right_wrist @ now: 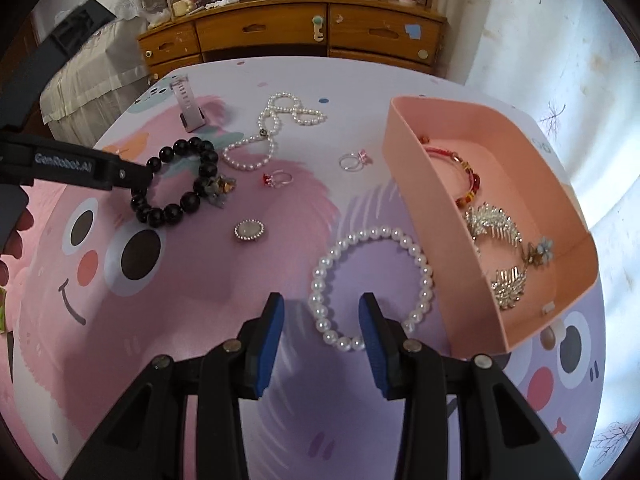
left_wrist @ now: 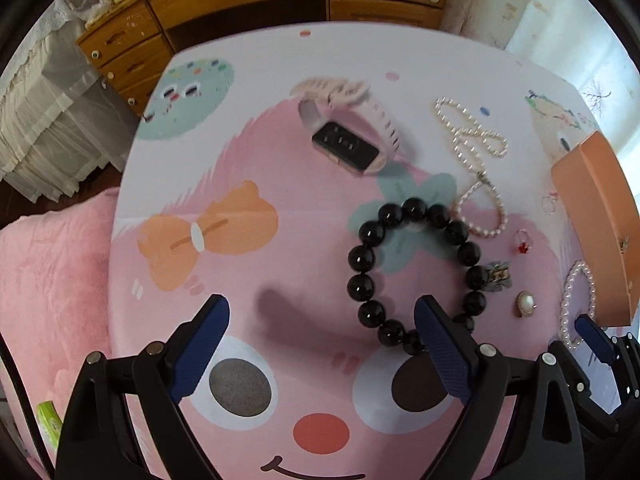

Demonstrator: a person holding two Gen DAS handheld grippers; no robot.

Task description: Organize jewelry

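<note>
Toward the left of the right wrist view, the left gripper [right_wrist: 138,178] reaches in over the black bead bracelet [right_wrist: 180,180]; in its own view its jaws stand spread wide, one blue pad over the bracelet's near edge, nothing pinched. We judge its job is that bracelet, so we would bring one finger inside the loop and one outside, then close on a single strand of beads, keeping clear of the small grey charm [left_wrist: 498,276] on its right side. At lower centre of the right wrist view, the right gripper [right_wrist: 322,308] has its jaws part-spread astride the near left arc of the pearl bracelet [right_wrist: 372,284], the pads not yet pressing on the pearls. We would settle lower, pinch squarely, and lift straight before swinging right to the pink box [right_wrist: 436,208], which already holds a red bracelet [right_wrist: 460,172] and silver combs [right_wrist: 496,232].
</note>
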